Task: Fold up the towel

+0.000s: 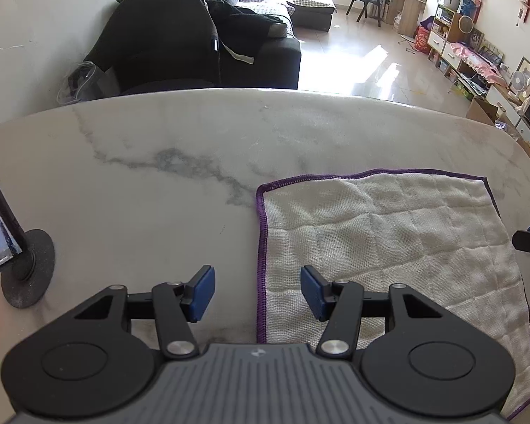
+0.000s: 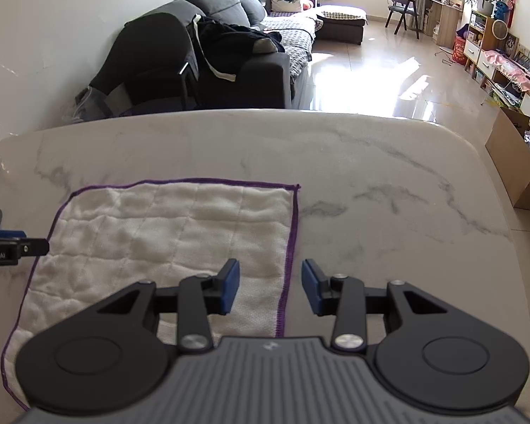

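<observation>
White towel point(image 1: 388, 247) with purple hem lies flat and unfolded on the marble table point(image 1: 159, 176). Left gripper point(image 1: 257, 293) hangs over the towel's left hem, fingers apart, nothing between them. Right gripper point(image 2: 270, 288) hangs over the right hem point(image 2: 289, 254), fingers apart, likewise empty. A black round stand point(image 1: 28, 268) sits at the table's left.
</observation>
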